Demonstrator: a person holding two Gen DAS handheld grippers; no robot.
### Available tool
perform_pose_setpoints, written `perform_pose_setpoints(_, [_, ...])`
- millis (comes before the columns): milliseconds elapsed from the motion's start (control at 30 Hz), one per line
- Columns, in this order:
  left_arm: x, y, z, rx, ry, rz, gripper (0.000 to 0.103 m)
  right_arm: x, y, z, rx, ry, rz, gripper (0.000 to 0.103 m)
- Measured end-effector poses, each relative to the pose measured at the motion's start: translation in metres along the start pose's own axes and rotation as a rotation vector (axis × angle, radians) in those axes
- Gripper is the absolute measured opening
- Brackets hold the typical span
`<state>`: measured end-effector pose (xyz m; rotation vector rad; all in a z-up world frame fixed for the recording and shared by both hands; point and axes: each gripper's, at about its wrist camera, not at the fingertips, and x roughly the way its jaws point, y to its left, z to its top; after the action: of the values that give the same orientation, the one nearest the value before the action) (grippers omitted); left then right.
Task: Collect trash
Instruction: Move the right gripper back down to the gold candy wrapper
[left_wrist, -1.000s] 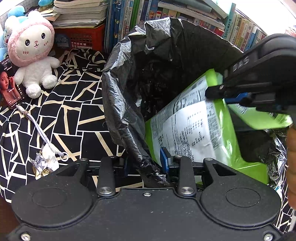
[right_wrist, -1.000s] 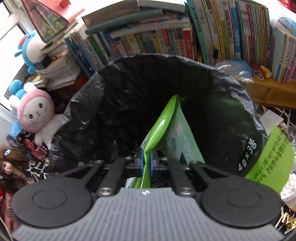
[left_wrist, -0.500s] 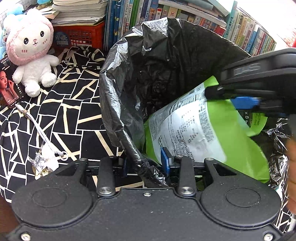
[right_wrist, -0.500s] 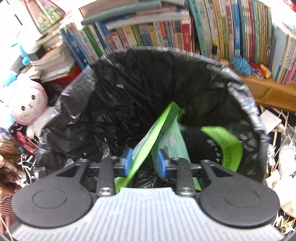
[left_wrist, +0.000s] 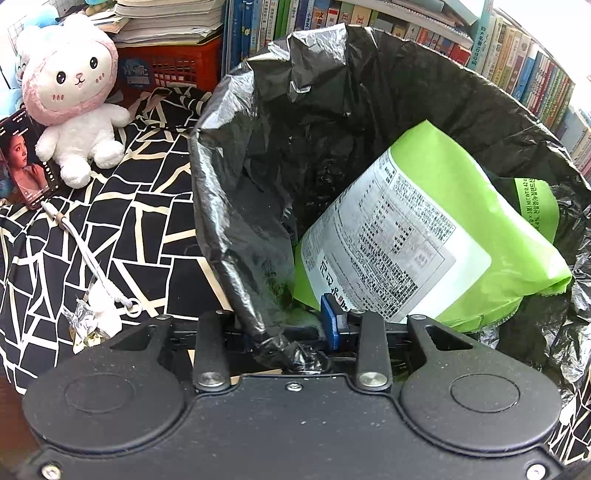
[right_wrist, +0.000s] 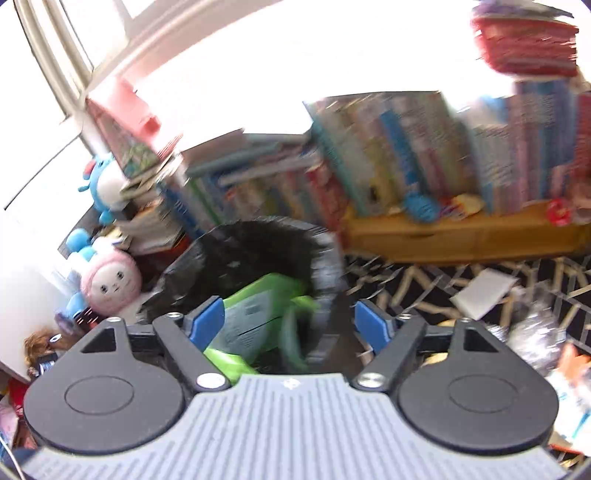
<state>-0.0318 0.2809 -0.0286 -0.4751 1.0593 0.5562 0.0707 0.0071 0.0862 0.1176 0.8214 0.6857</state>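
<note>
Black cloth with a cream cracked-tile pattern covers the surface; packed book spines line the shelf behind, an orange plastic crate to the left. My left gripper is pinched tight on the crinkled near rim of the black bin bag, thin glossy film bunched between the blue pads, the mouth standing wide. Inside the bag leans the green pouch, smooth plastic, flat and rectangular, with a white panel of dense print, tilted against the right side. My right gripper sits above and back from the bag, its jaws opening wide with nothing pressed between the pads; that view is smeared, but the pouch seems to lie in the bag mouth beyond the fingers. A fuzzy pink-and-white plush sits on the cloth at left, beside a propped phone; a white cable trails to a crumpled foil scrap near my left gripper.
</note>
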Motion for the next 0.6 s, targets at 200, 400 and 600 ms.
perform_pose_setpoints(200, [0.0, -0.009, -0.002, -0.002, -0.015, 0.027, 0.032, -0.037, -0.088, -0.039, 0.081, -0.123, -0.159, 0.09])
perform_pose_setpoints(400, [0.0, -0.008, -0.003, -0.017, -0.025, 0.05, 0.031, -0.049, -0.172, -0.112, 0.178, -0.16, -0.385, 0.091])
perform_pose_setpoints(600, [-0.001, -0.02, -0.007, 0.019, -0.048, 0.105, 0.031, -0.045, -0.223, -0.178, 0.222, -0.11, -0.526, 0.091])
